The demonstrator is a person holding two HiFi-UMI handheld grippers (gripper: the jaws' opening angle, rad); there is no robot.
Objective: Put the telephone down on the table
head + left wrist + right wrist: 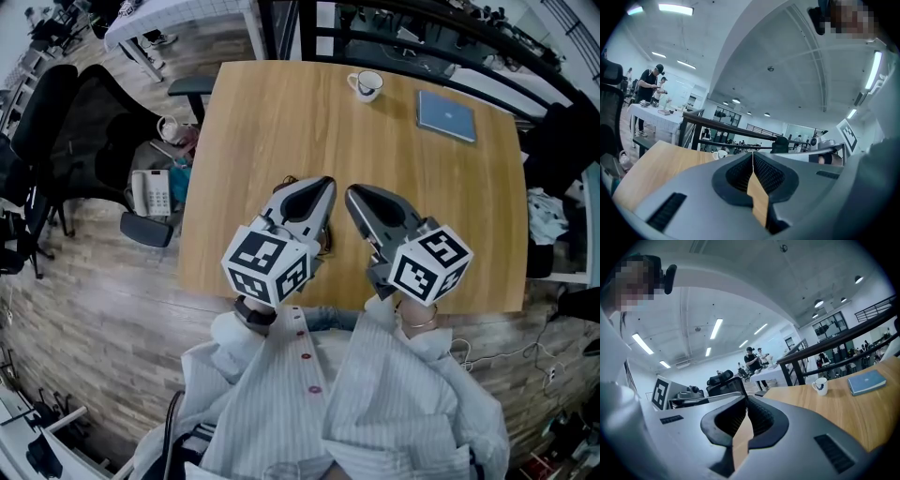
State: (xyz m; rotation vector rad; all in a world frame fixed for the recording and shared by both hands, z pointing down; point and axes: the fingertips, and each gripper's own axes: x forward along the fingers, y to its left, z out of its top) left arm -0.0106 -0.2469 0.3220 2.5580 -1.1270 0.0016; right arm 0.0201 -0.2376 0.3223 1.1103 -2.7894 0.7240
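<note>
A white desk telephone (150, 192) lies on a black office chair left of the wooden table (281, 122), off the tabletop. My left gripper (325, 184) and right gripper (351, 193) hover side by side over the table's near edge, tips pointing toward the far side. In the left gripper view the left gripper (753, 155) has its jaws pressed together with nothing between them. The right gripper (746, 399) is likewise shut and empty. Neither gripper is near the telephone.
A white cup (366, 84) stands at the table's far edge, also in view as the cup (820, 386). A blue book (446, 116) lies at the far right. Office chairs (56, 122) crowd the floor on the left. A dark railing (834, 345) runs behind the table.
</note>
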